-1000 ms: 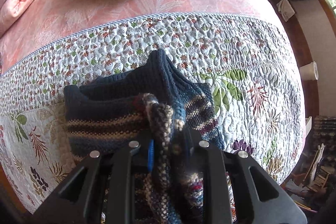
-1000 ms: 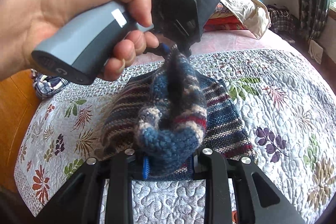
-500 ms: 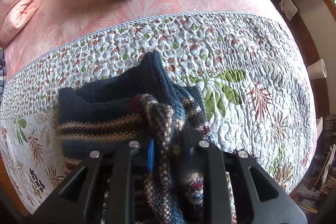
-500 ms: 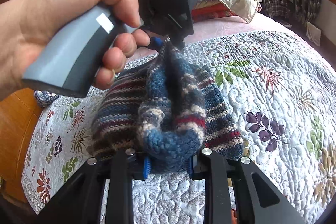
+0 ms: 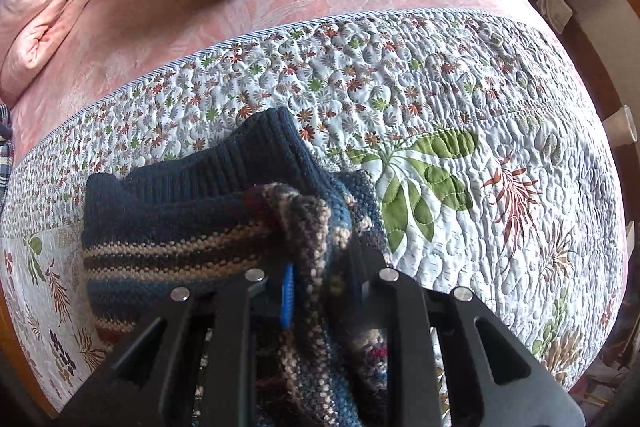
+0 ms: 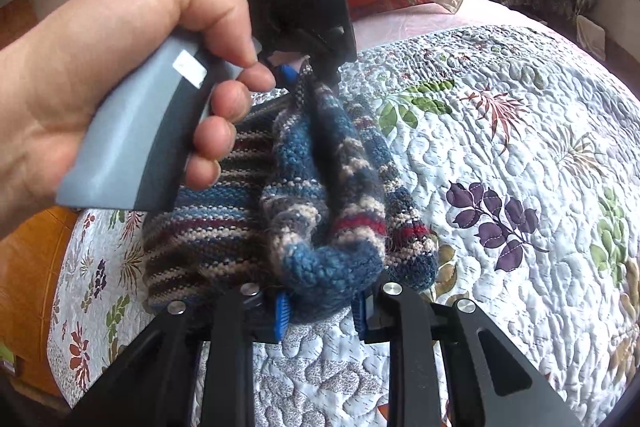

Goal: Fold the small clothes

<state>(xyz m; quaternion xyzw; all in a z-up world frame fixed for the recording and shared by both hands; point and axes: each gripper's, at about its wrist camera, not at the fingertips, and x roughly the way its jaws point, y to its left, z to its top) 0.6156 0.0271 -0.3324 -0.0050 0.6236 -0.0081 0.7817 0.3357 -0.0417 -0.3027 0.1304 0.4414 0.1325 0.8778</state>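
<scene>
Carrying the fold across: compared with a second ago, the striped knit sweater (image 5: 168,227) sits further left in your left wrist view and the lifted edge has swung over the body. My read is the fold is mid-travel, not yet laid down.

Left gripper (image 5: 320,291) fingers are clamped on one end of the raised edge, right gripper (image 6: 320,303) fingers on the other. The sweater body lies on the floral quilt (image 6: 500,227) of the bed. The held edge runs gripper to gripper, sagging between; the ribbed navy hem (image 5: 240,163) faces the pink sheet (image 5: 200,23).
</scene>
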